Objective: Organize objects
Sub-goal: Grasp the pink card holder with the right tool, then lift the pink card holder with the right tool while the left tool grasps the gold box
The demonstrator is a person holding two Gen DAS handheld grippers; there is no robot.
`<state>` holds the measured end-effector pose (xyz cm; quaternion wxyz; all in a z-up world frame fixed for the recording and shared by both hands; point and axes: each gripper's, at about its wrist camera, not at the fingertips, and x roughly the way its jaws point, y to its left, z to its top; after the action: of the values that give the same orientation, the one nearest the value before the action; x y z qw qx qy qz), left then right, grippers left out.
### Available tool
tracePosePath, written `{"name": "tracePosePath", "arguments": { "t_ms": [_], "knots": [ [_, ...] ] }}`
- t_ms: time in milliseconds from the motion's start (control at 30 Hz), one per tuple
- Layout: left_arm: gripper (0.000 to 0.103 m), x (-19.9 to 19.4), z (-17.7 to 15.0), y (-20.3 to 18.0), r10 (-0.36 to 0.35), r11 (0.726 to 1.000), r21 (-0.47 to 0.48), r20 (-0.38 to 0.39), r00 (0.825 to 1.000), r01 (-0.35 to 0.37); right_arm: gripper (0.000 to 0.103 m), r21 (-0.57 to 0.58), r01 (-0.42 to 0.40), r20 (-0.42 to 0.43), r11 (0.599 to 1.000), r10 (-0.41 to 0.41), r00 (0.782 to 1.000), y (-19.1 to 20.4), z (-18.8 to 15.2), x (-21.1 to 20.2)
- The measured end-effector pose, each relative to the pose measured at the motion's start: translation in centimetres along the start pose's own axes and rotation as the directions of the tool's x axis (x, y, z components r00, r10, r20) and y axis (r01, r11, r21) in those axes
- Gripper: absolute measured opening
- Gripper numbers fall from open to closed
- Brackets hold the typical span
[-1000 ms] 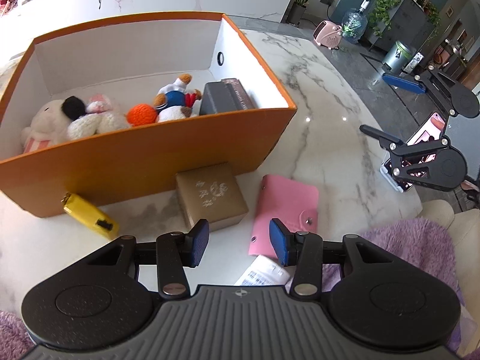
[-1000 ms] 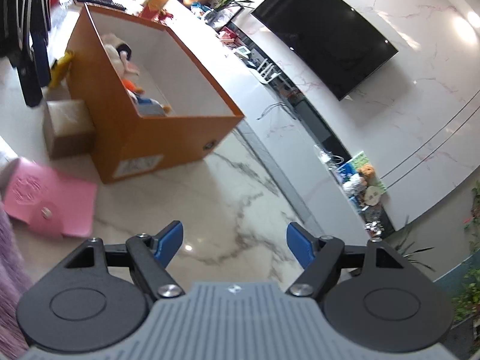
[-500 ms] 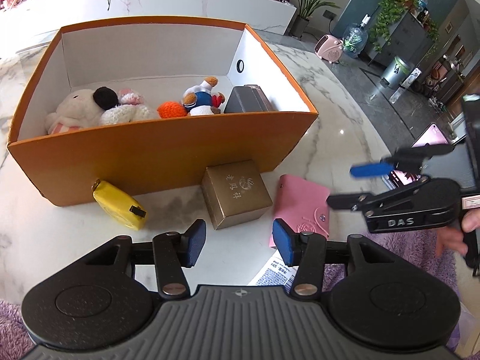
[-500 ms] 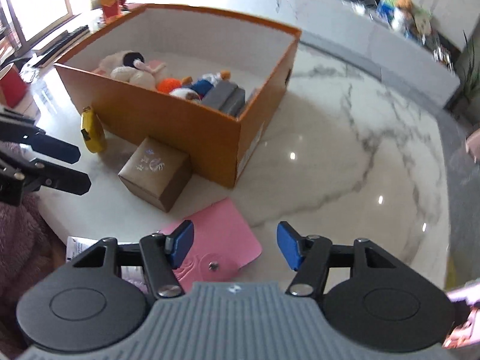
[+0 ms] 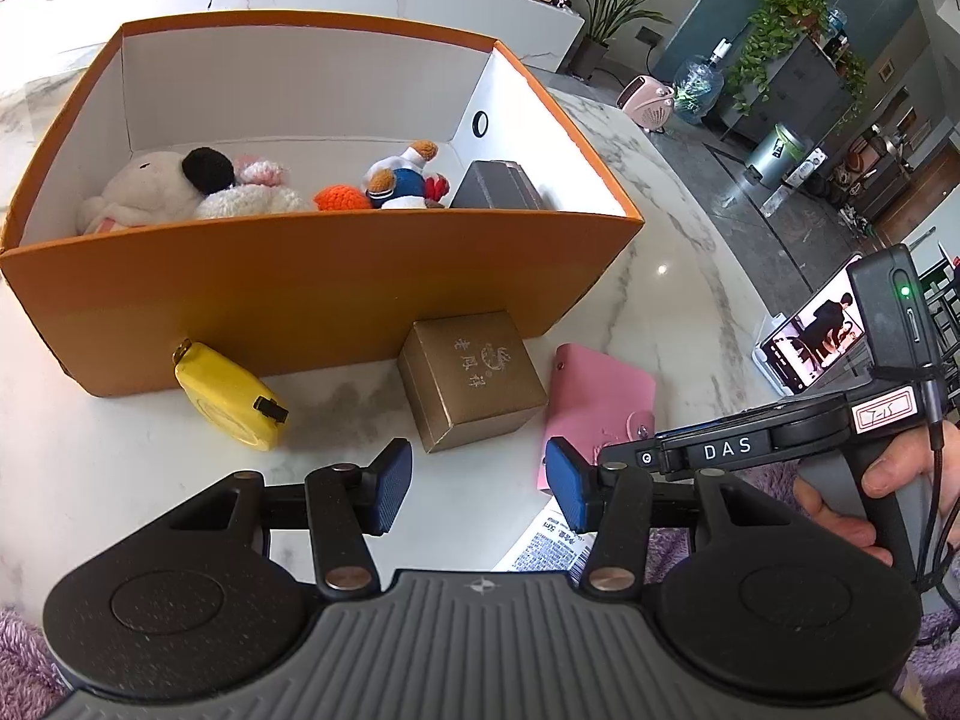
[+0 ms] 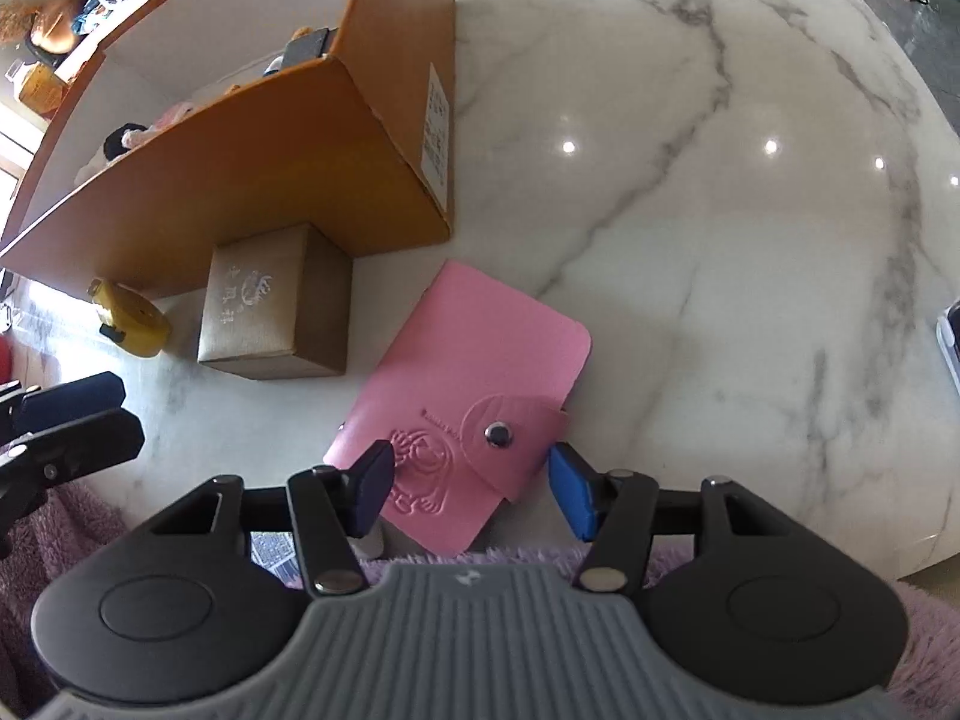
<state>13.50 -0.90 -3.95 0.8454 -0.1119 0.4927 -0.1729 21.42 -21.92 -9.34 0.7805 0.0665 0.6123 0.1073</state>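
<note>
An orange box (image 5: 336, 276) holds plush toys (image 5: 180, 186) and a grey case (image 5: 498, 192). In front of it on the marble table lie a yellow tape measure (image 5: 231, 399), a gold box (image 5: 471, 378) and a pink card wallet (image 5: 600, 396). My left gripper (image 5: 477, 489) is open and empty, just short of the gold box. My right gripper (image 6: 474, 489) is open, low over the near end of the pink wallet (image 6: 468, 408), one finger on each side of it. The gold box (image 6: 273, 306), the tape measure (image 6: 135, 321) and the orange box (image 6: 270, 174) also show in the right wrist view.
A printed paper (image 5: 549, 546) lies at the table's near edge. A phone (image 5: 810, 336) stands on a holder at the right. Purple fleece (image 6: 510, 558) covers the near side. The marble table (image 6: 720, 210) stretches right of the box.
My right gripper has swung in and dropped low over the pink wallet. My left gripper has drawn a little nearer to the gold box. Both stay open.
</note>
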Motion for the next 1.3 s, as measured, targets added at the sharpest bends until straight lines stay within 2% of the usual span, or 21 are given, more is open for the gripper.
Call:
{"name": "tracePosePath", "arguments": {
  "t_ms": [133,200,333,500,700,733,800,933,1000,1033,1100,1200,1300],
  "knots": [
    [0.058,0.3,-0.1,0.4,-0.007,1.0,-0.009,-0.008,1.0,0.007,0.057,0.057,-0.006,0.0,0.998,0.006,1.0,-0.3,-0.3,0.4],
    [0.058,0.5,-0.2,0.3,-0.012,1.0,-0.005,-0.015,1.0,0.012,0.051,0.066,0.001,0.016,0.998,-0.002,1.0,-0.2,-0.5,0.2],
    [0.058,1.0,-0.4,0.0,-0.019,1.0,0.001,-0.027,0.999,0.019,0.033,0.071,-0.004,0.048,0.997,0.001,0.999,0.0,-0.4,-0.7],
    [0.053,1.8,-0.8,-0.5,-0.031,0.999,0.008,-0.045,0.999,0.031,0.033,0.026,0.024,0.084,0.999,-0.026,0.996,1.6,-0.4,-2.0],
    [0.053,3.0,-1.3,-1.7,-0.058,0.997,0.04,-0.058,0.997,0.061,0.033,-0.121,0.167,0.182,0.978,-0.143,0.973,5.2,-0.8,-3.8],
    [0.053,3.3,-1.4,-1.9,-0.061,0.997,0.041,-0.064,0.996,0.064,0.033,-0.141,0.181,0.187,0.973,-0.154,0.97,4.8,-0.3,-4.0],
    [0.045,3.8,-1.7,-2.0,-0.076,0.996,0.04,-0.069,0.995,0.079,0.033,-0.168,0.2,0.191,0.965,-0.167,0.967,5.7,-0.2,-4.1],
    [0.036,4.4,-2.2,-1.6,-0.095,0.995,0.02,-0.07,0.993,0.097,0.033,-0.168,0.186,0.173,0.968,-0.157,0.972,6.6,0.1,-4.6],
    [0.033,4.5,-2.2,-1.1,-0.097,0.995,0.01,-0.069,0.993,0.098,0.021,-0.15,0.147,0.159,0.978,-0.123,0.98,6.8,0.2,-4.7],
    [0.032,4.5,-2.2,-0.8,-0.099,0.995,0.002,-0.065,0.993,0.1,0.019,-0.13,0.13,0.147,0.983,-0.11,0.983,7.0,0.4,-4.5],
    [0.027,4.5,-2.2,-0.2,-0.102,0.995,-0.013,-0.066,0.993,0.102,0.019,-0.122,0.096,0.143,0.988,-0.078,0.987,7.4,0.4,-4.9],
    [0.027,4.5,-2.3,0.6,-0.093,0.995,-0.03,-0.069,0.993,0.091,0.019,-0.107,0.042,0.139,0.993,-0.027,0.99,7.9,0.7,-5.1],
    [0.027,4.3,-2.4,1.2,-0.105,0.994,-0.048,-0.067,0.992,0.102,0.02,-0.09,0.027,0.129,0.996,-0.015,0.991,8.5,1.1,-5.0]
  ]
}}
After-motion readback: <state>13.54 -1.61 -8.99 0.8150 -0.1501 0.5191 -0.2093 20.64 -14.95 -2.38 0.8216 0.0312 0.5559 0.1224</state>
